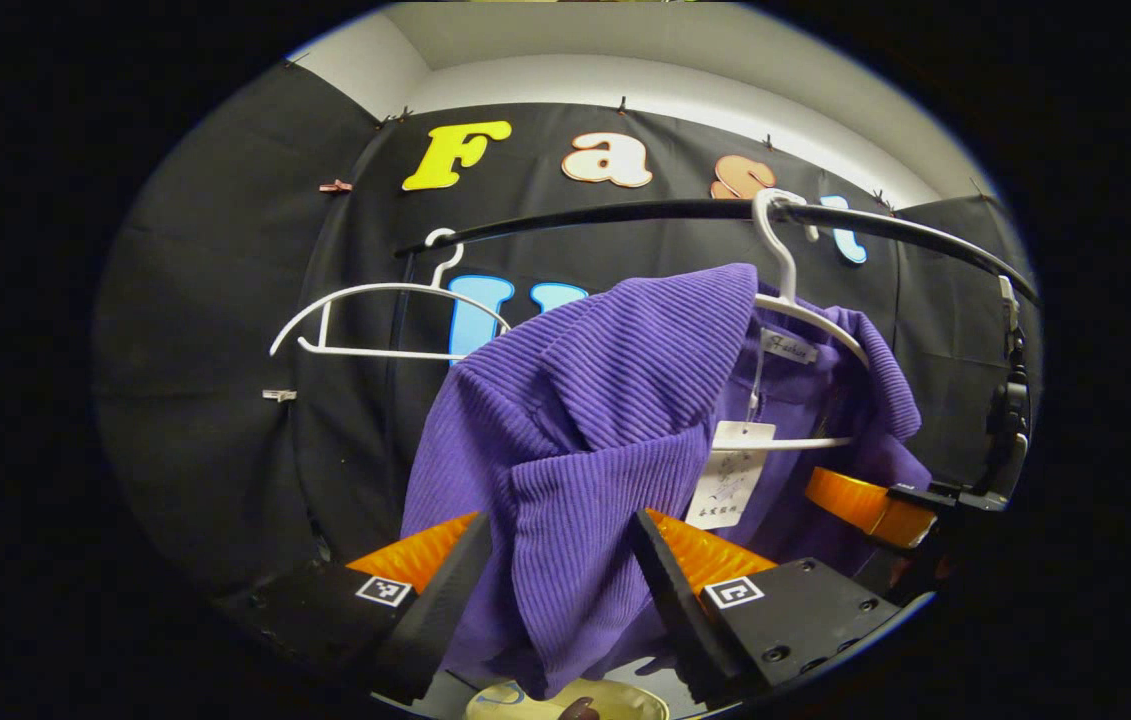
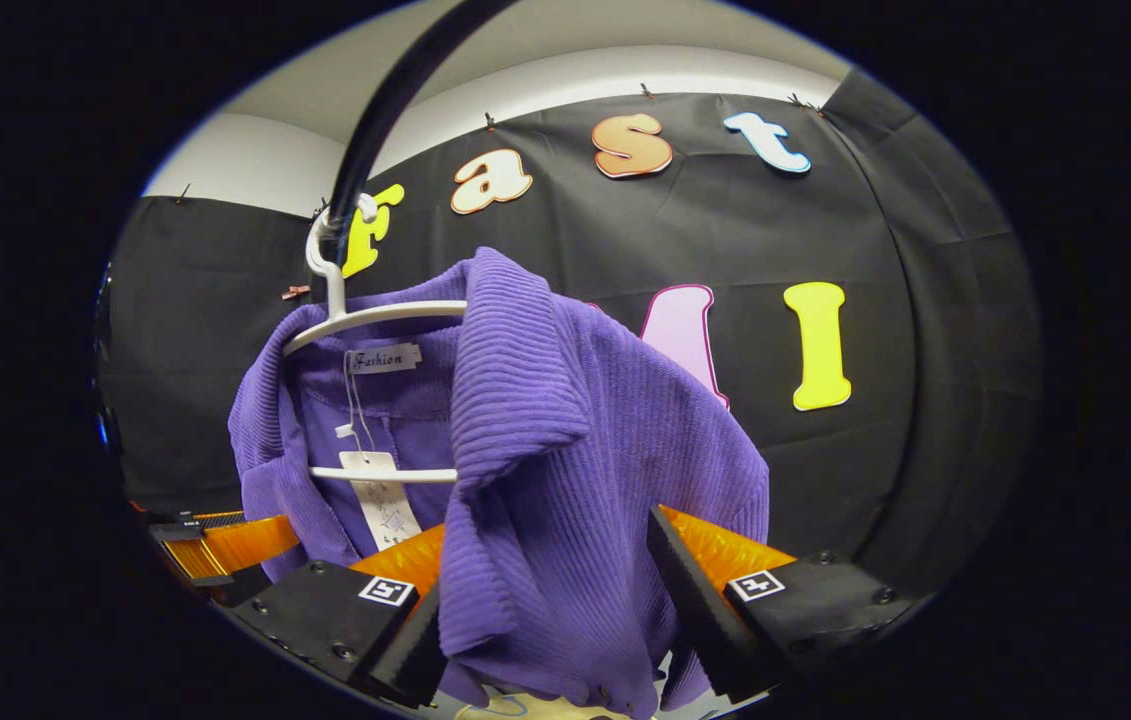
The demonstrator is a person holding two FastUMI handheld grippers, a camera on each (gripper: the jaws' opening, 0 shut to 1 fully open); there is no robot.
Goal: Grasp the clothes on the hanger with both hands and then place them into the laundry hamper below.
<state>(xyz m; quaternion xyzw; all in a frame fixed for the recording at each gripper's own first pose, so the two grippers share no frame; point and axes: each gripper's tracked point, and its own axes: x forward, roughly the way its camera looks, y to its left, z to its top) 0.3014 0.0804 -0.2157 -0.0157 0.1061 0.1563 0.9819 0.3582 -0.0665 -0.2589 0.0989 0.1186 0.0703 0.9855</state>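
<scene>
a purple ribbed-knit garment [image 1: 605, 420] with a broad folded collar hangs from a thin white plastic hanger [image 1: 805, 310], itself hooked over a curved black metal rail [image 1: 625, 212] in front of the booth's black cloth wall. the fabric is soft and finely corded, falling in heavy folds; a small woven label sits inside the neck and one white paper tag [image 1: 730, 480] dangles on a string below it. in the left gripper view, the left gripper [image 1: 562, 585] stands with one fold of the knit hanging between its two ridged fingers; whether they press the cloth cannot be told. the right gripper [image 1: 870, 505] shows beyond the garment's far shoulder. in the right gripper view, the right gripper [image 2: 545, 600] has the other side of the garment draped between its fingers, and its grip likewise cannot be told. a second white hanger [image 1: 380, 320], bare, hangs further along the rail. two hangers, one garment, one tag. a pale rounded rim [image 1: 565, 700] shows below the hem.
</scene>
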